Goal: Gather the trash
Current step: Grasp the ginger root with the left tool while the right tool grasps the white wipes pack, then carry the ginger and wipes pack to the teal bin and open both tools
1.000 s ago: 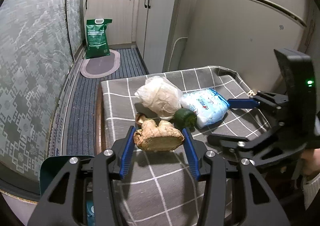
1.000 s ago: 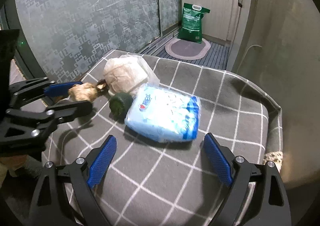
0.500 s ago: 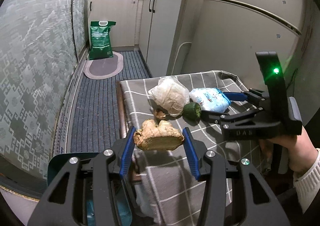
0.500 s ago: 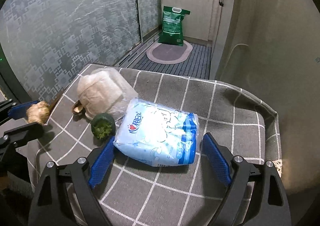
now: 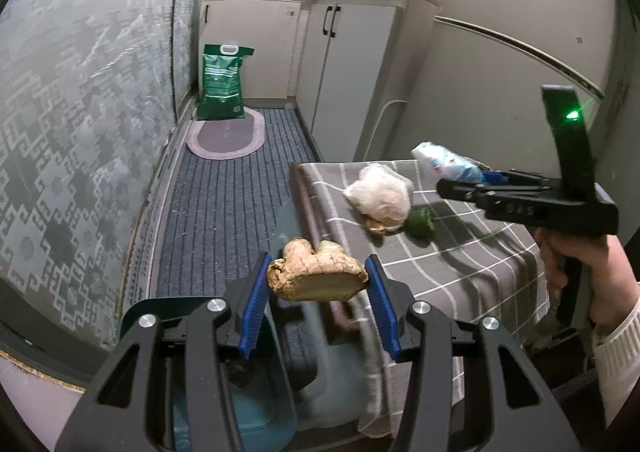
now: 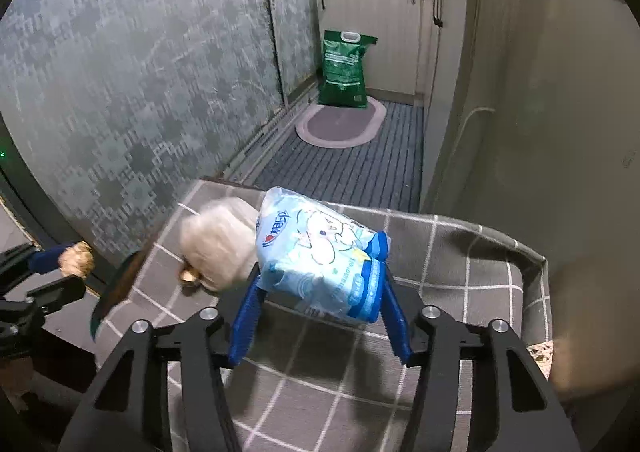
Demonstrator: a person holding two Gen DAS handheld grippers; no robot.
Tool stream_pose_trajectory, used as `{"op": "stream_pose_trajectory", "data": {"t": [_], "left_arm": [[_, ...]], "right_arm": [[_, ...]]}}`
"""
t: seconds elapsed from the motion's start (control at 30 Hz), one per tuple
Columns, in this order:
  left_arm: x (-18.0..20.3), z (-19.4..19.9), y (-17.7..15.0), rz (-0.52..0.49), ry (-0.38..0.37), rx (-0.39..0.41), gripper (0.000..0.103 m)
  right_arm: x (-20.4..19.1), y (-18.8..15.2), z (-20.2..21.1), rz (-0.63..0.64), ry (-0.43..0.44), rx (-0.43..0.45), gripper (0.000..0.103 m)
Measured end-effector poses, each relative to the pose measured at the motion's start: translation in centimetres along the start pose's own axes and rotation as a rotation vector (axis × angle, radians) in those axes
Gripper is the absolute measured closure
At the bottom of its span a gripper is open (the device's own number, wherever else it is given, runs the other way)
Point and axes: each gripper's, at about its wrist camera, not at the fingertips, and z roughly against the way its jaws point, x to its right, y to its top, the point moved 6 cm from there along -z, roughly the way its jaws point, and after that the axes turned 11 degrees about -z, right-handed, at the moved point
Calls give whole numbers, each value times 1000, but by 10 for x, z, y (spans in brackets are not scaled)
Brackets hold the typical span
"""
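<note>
My left gripper point(image 5: 318, 292) is shut on a knobbly piece of ginger point(image 5: 316, 278) and holds it off the table's left edge, above a teal bin point(image 5: 240, 408). My right gripper point(image 6: 320, 292) is shut on a light blue tissue pack point(image 6: 320, 252), lifted above the grey checked tablecloth point(image 6: 440, 252); the pack also shows in the left wrist view point(image 5: 444, 165). A crumpled white plastic bag point(image 5: 380, 193), a small brown scrap point(image 5: 376, 228) and a green vegetable stub point(image 5: 420, 221) lie on the table.
A frosted patterned glass wall point(image 5: 80, 111) runs along the left. A green sack point(image 5: 222, 81) and an oval mat point(image 5: 226, 133) lie on the striped floor by white cabinets point(image 5: 348, 63). A fridge point(image 5: 500, 71) stands behind the table.
My right gripper has shut on the tissue pack and lifted it off the table. My left gripper has carried the ginger back and left, past the table edge, over the bin.
</note>
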Motion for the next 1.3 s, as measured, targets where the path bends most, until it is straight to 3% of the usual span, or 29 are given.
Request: {"op": "stream_pose_trajectory", "data": {"t": [0.6, 1.3], "left_arm": [[-46, 22, -21, 53, 47, -2, 53], [-93, 11, -83, 69, 101, -170, 53]], "right_arm": [[-81, -2, 5, 101, 124, -1, 49], [-194, -17, -7, 240, 277, -58, 48]]}}
